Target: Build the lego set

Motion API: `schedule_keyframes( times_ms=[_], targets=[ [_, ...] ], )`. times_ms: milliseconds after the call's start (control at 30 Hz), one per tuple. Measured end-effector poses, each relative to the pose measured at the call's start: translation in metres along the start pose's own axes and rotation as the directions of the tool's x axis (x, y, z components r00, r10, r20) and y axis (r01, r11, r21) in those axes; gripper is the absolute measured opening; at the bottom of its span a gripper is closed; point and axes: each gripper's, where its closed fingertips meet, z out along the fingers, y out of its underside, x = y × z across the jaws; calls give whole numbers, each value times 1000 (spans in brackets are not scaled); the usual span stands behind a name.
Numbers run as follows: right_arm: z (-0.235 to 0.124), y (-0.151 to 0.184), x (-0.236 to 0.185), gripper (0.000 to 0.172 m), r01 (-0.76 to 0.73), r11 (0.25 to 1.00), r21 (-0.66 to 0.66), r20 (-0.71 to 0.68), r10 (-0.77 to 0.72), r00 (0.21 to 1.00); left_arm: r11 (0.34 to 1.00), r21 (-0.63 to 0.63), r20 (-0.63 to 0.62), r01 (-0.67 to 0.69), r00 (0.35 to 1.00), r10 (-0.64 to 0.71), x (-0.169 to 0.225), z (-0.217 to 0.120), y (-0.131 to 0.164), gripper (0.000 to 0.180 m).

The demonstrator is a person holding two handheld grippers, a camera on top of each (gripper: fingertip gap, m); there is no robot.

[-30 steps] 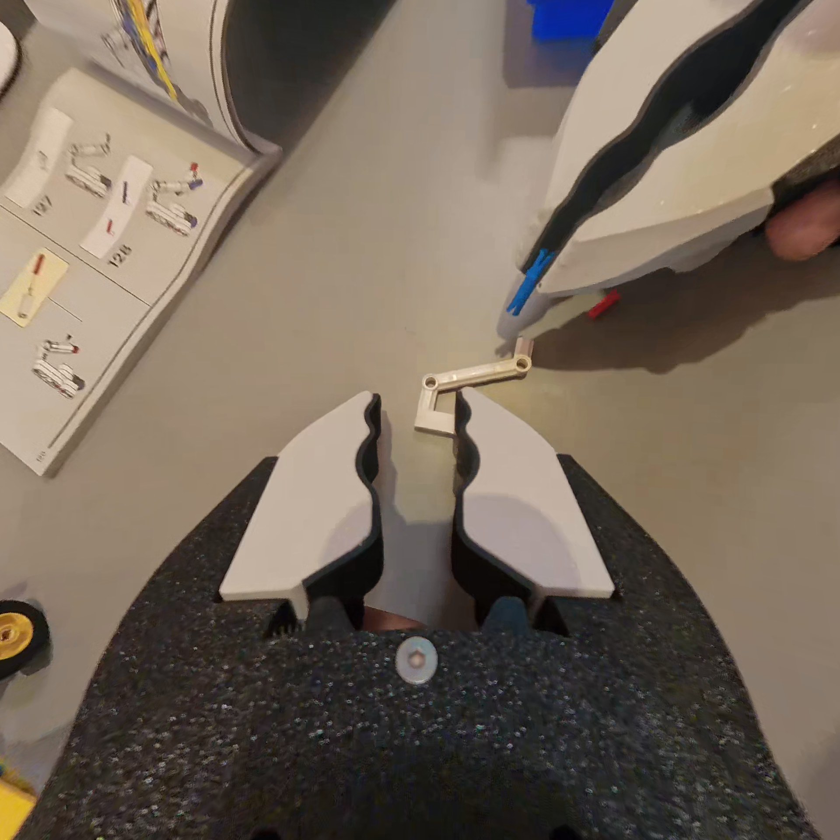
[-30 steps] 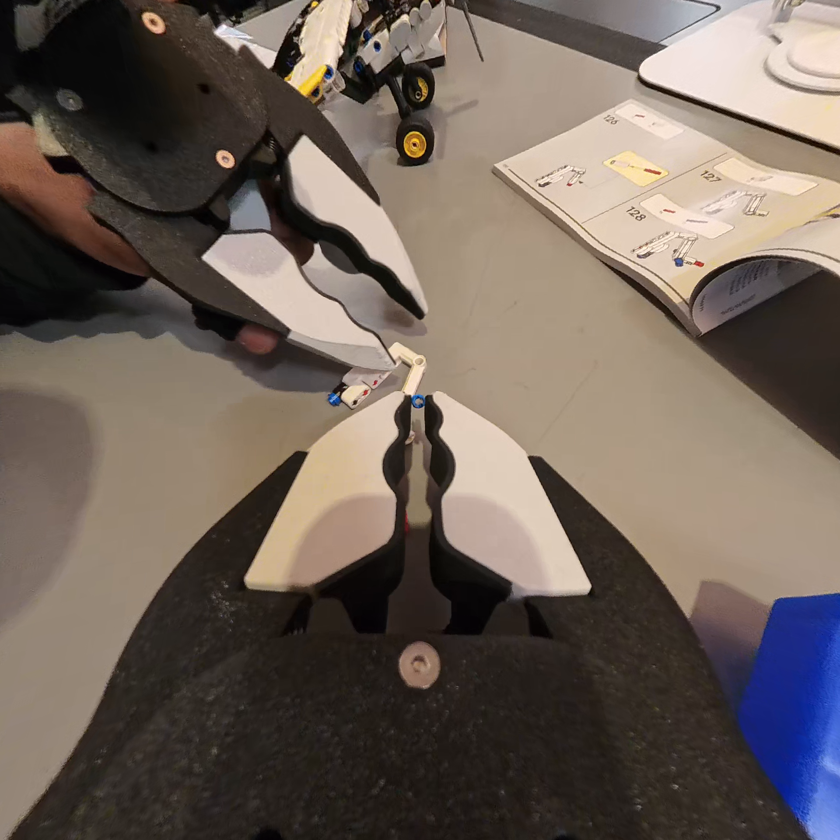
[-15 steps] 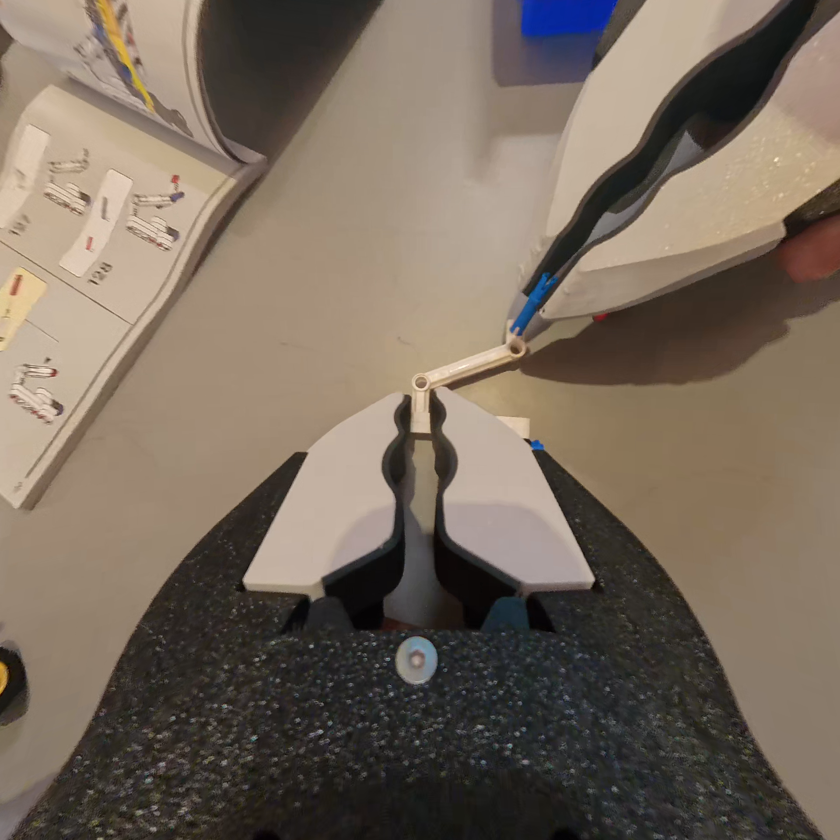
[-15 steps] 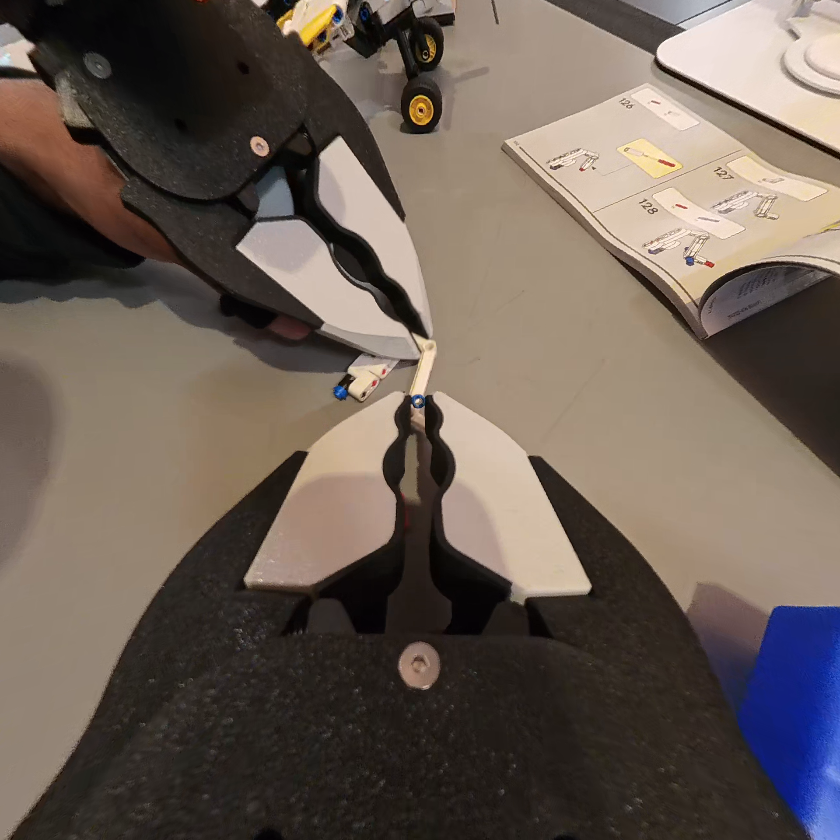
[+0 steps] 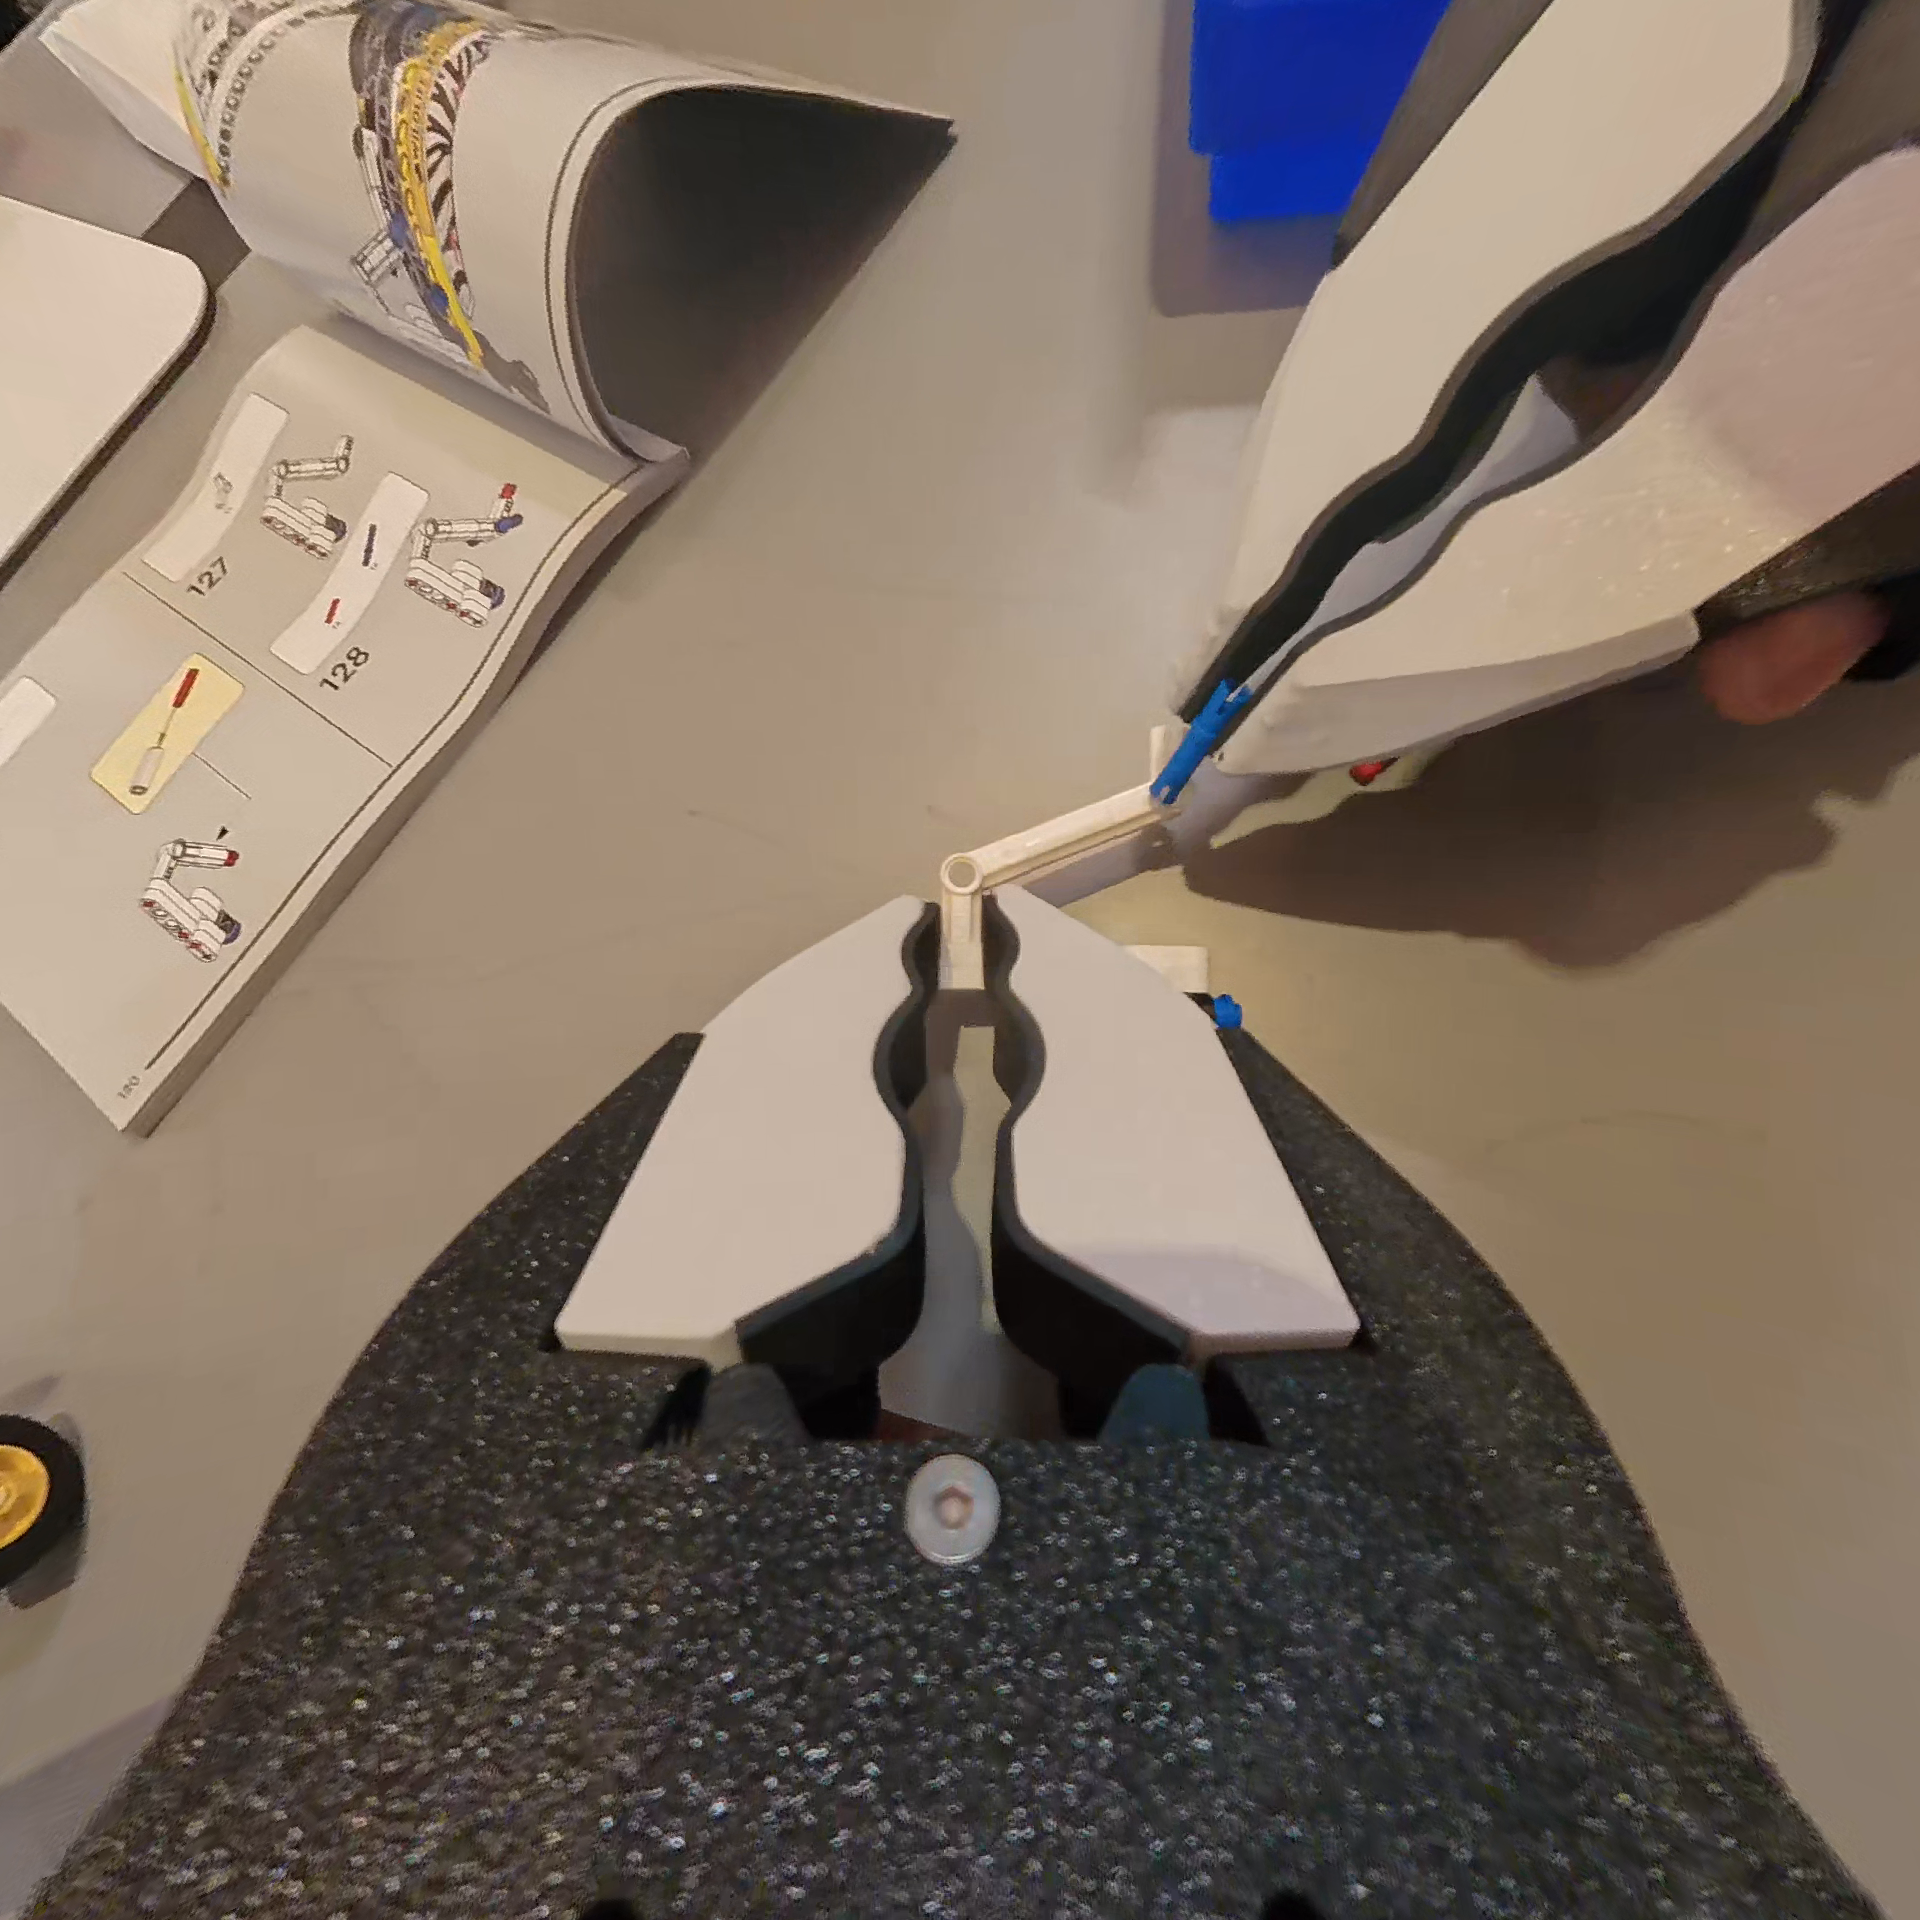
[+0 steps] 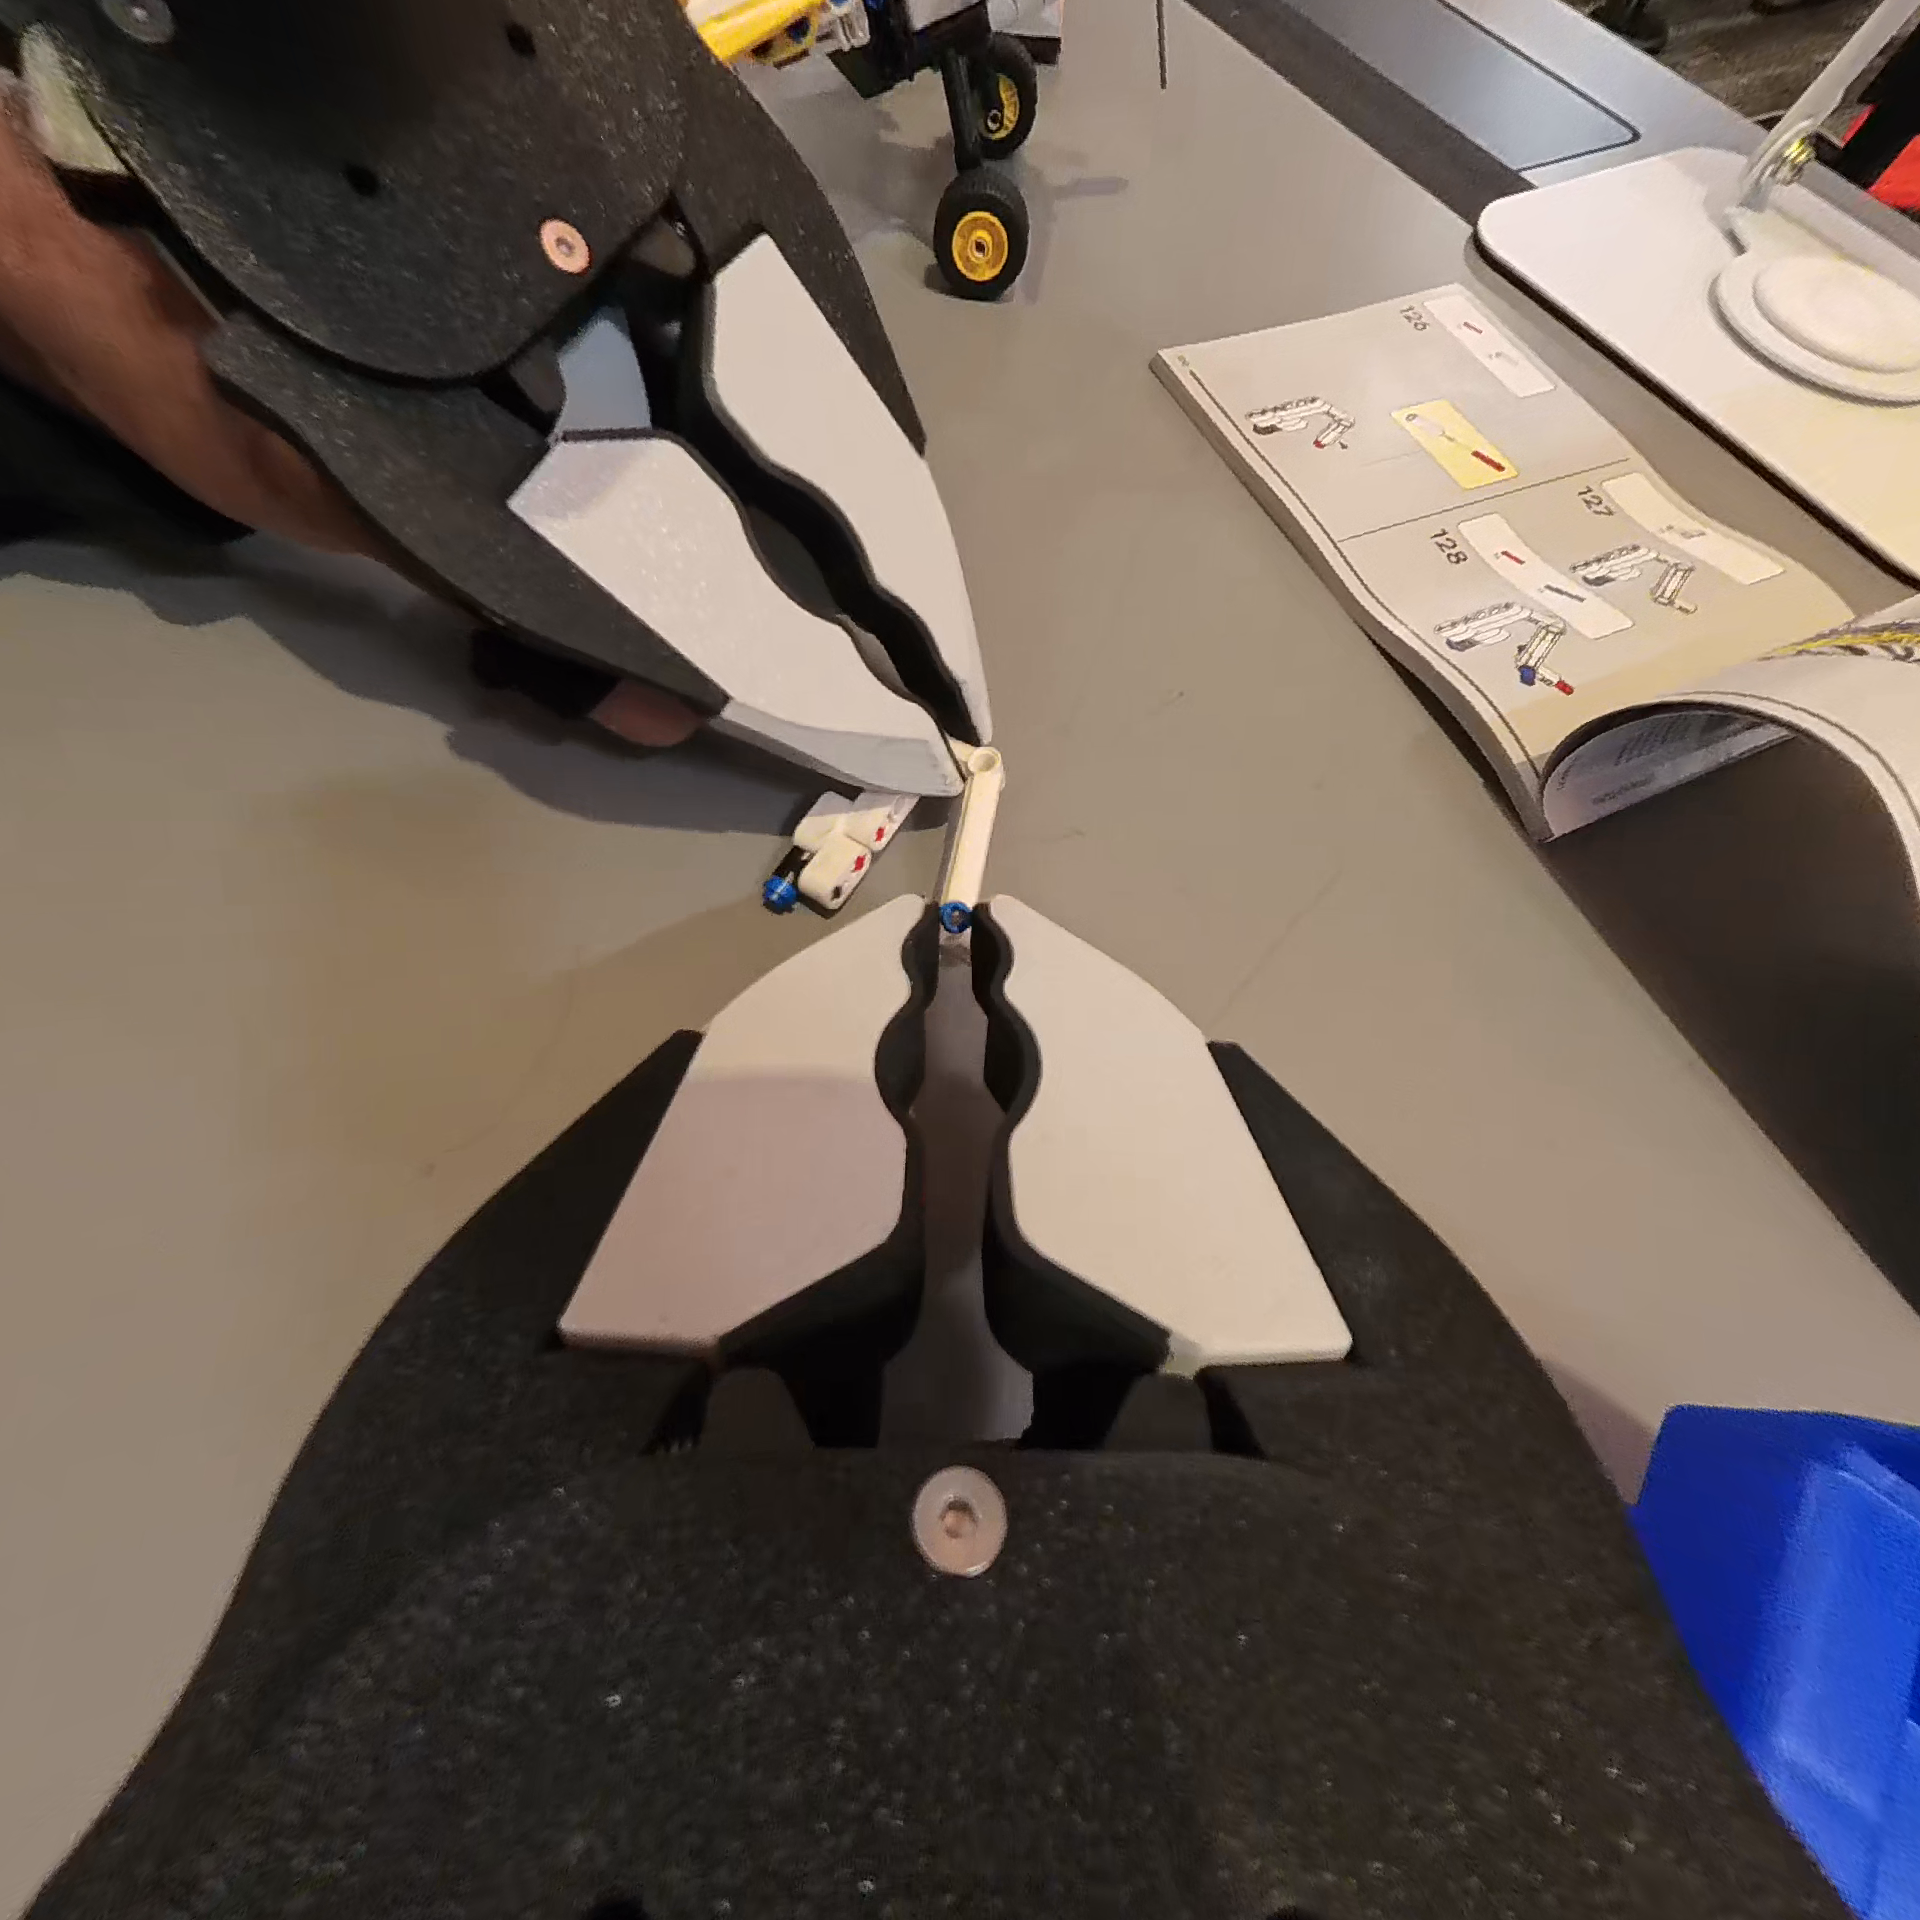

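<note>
The left gripper (image 5: 964,925) is clamped on the short leg of a white L-shaped beam (image 5: 1049,852), whose long leg reaches to the right gripper (image 6: 956,920) — that one is pinched on a blue pin (image 5: 1195,732) at the beam's far end. Both tips sit low over the grey table (image 5: 831,644), tilted toward each other. A small white brick assembly (image 6: 842,852) lies just beside them; an open instruction booklet (image 5: 260,644), a yellow-hubbed wheel (image 6: 982,244) and a blue bin (image 5: 1278,104) stand farther off.
</note>
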Motion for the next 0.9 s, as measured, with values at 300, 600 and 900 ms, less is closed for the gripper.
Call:
schedule_keyframes(
  times_ms=[300,600,900],
  targets=[
    [2,2,-1,5,23,1000,-16,-12,-23,1000,1000,7,-9,13,1000,-13,4,0,1,7],
    [2,4,1,5,20,1000,-24,-17,-20,1000,999,39,-13,37,999,-36,3,-1,-4,7],
    [1,6,1,5,17,999,-34,-4,-17,1000,998,58,-15,26,1000,-26,5,-3,-6,7]
  ],
)
